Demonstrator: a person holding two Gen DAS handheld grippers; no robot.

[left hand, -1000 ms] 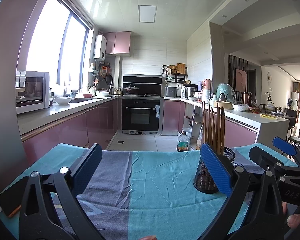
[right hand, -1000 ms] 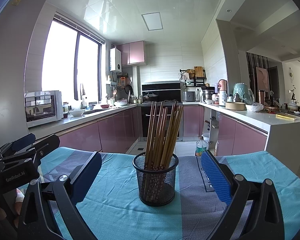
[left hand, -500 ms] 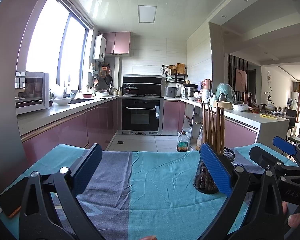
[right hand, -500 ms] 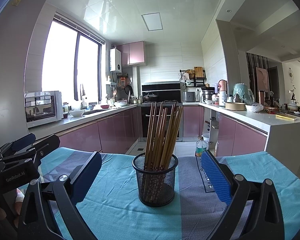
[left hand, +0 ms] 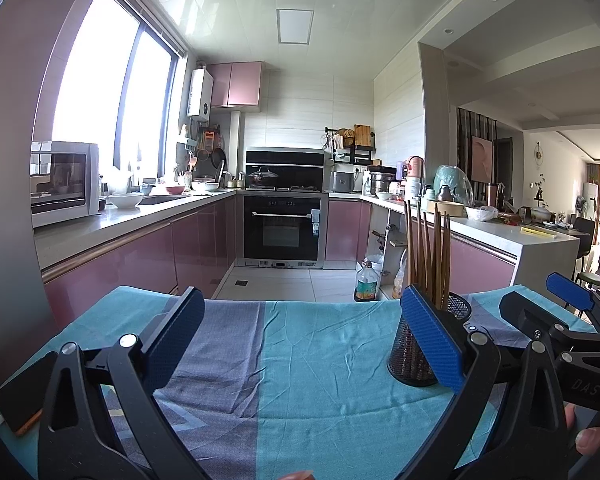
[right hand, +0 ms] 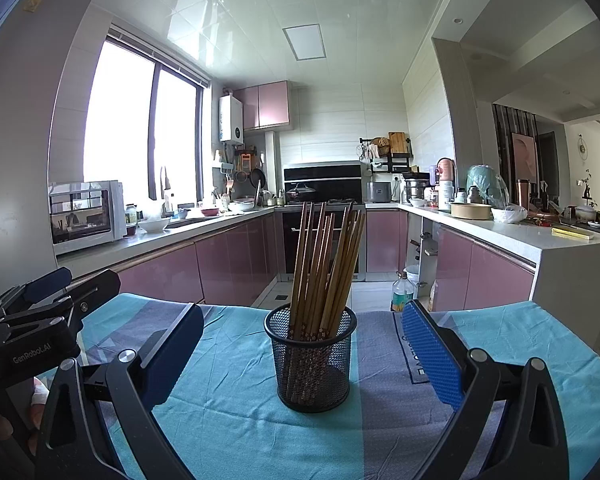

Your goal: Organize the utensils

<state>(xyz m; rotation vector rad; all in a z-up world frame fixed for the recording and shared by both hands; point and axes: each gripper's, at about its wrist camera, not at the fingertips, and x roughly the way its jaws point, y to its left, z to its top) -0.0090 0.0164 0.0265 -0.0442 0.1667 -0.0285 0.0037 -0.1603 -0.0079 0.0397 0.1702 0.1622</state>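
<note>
A black mesh cup [right hand: 311,360] stands upright on the teal and grey tablecloth [right hand: 236,420], holding several wooden chopsticks [right hand: 328,264] that lean right. My right gripper [right hand: 300,344] is open, its blue pads wide on either side of the cup and a little nearer to me. In the left wrist view the same cup [left hand: 410,354] sits partly behind the right blue pad. My left gripper [left hand: 300,336] is open over bare cloth, with nothing between its fingers. The right gripper [left hand: 572,320] shows at the far right of that view.
A phone [left hand: 18,402] lies on the cloth at the left edge. Beyond the table's far edge is a kitchen floor with a bottle [left hand: 366,282], pink cabinets [left hand: 148,264] and an oven [left hand: 282,234]. The left gripper [right hand: 32,320] shows at the left in the right wrist view.
</note>
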